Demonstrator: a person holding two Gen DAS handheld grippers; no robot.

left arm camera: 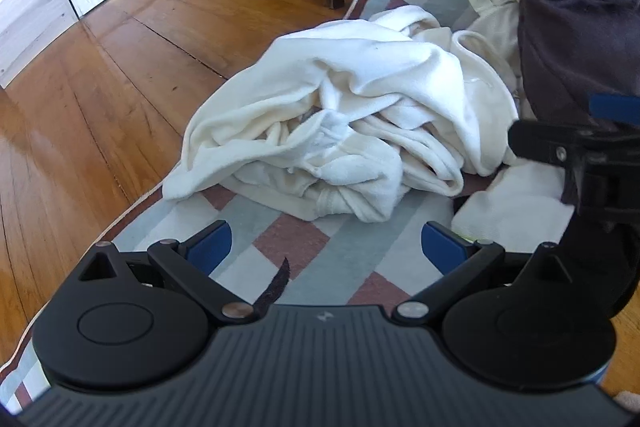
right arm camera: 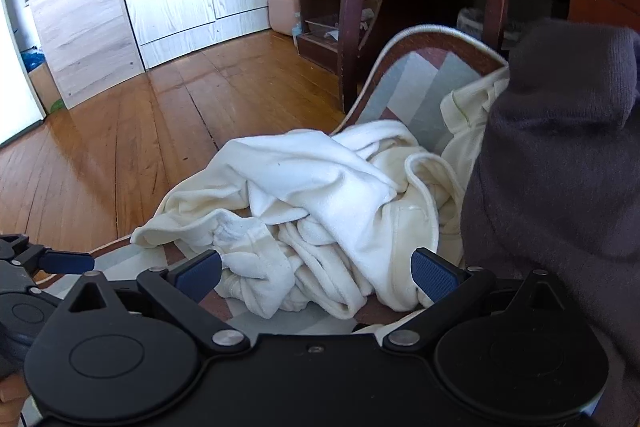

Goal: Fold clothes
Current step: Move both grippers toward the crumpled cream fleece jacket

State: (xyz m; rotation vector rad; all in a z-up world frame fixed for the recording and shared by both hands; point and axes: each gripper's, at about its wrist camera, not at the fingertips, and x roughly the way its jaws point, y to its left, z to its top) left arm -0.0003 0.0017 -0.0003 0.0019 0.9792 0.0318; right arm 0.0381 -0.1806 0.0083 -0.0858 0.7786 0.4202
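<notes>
Covering wooden floor [right arm camera: 132,147]: patterned rug [left arm camera: 288,239].

left wrist: low over the patterned mat [left arm camera: 304,235], facing the crumpled white garment [left arm camera: 352,115] at close range | right wrist: just beside it, slightly higher, same heading | shared: garment, mat, wooden floor [right arm camera: 132,131] (both see the dark garment [right arm camera: 560,163] at right)
</notes>
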